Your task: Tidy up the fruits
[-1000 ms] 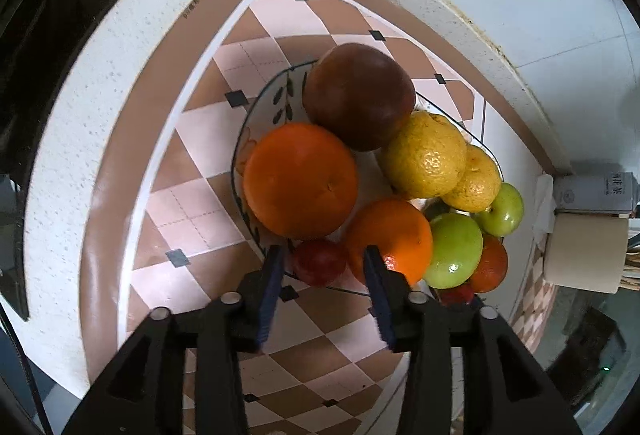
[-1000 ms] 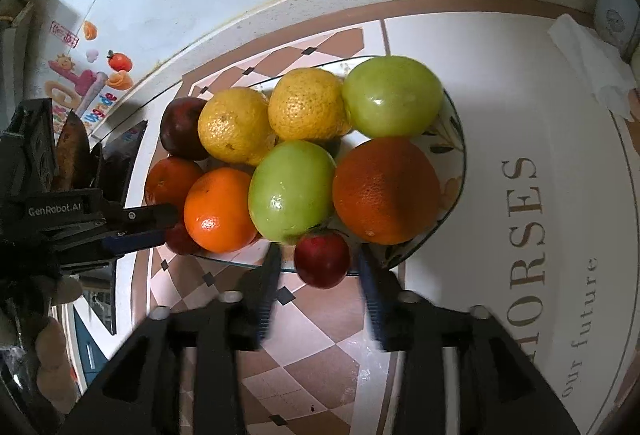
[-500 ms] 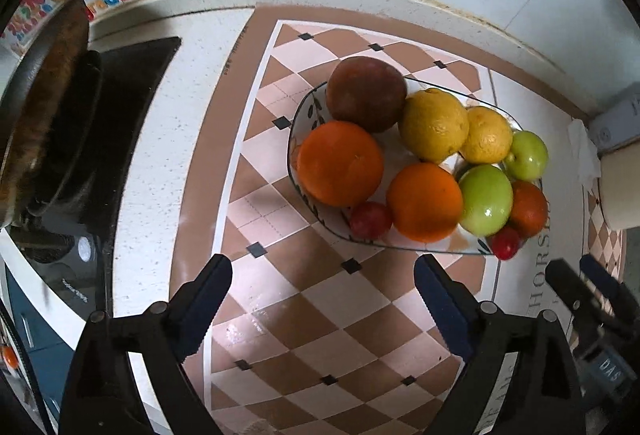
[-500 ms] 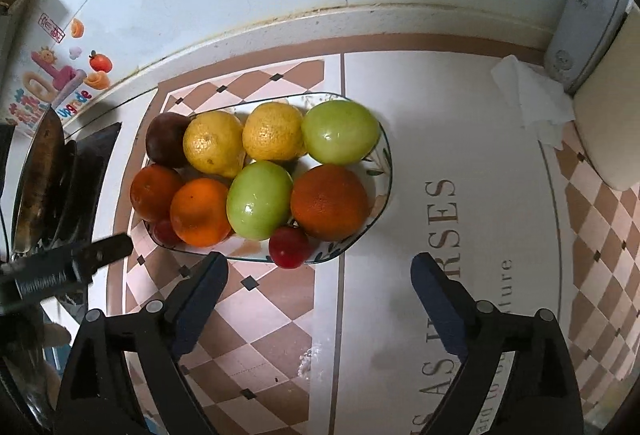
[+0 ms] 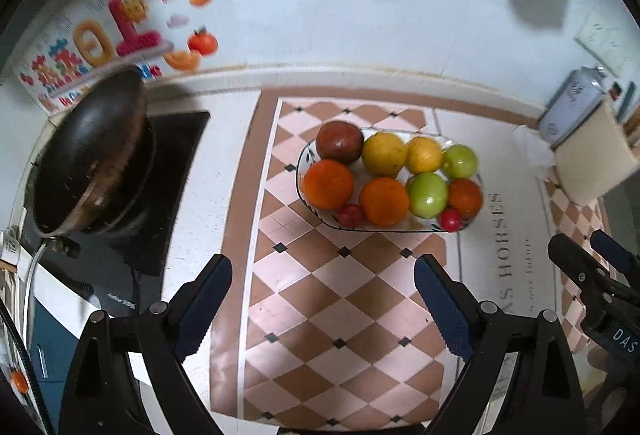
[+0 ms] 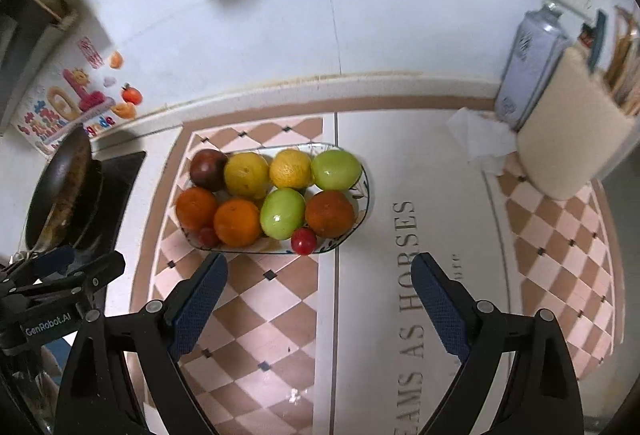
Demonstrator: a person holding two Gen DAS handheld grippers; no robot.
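We held both the left gripper [image 5: 322,295] and right gripper [image 6: 320,293] spread and empty; the fruit [image 6: 282,213] looked sorted on the plate [image 6: 366,191], so probably nothing remained.

Black two-finger grippers with blue pads

The left gripper [image 5: 323,285] and right gripper [image 6: 319,283] had matte black frames, silver rivets, textured blue fingertips [image 6: 199,305] and white "GenRobot.AI" lettering.

The green apples [image 6: 282,213] have smooth, glossy skin with bright highlights, and the small red fruit [image 6: 304,240] shines too. The yellow citrus [image 6: 247,174] and oranges [image 6: 237,222] look matt and finely pitted. The plate [image 6: 366,195] is glazed and glossy. The gripper pads [image 6: 198,309] are blue textured rubber on matt black plastic. The counter mat [image 5: 332,299] has a slight sheen. The pan [image 5: 86,151] is dull dark metal.
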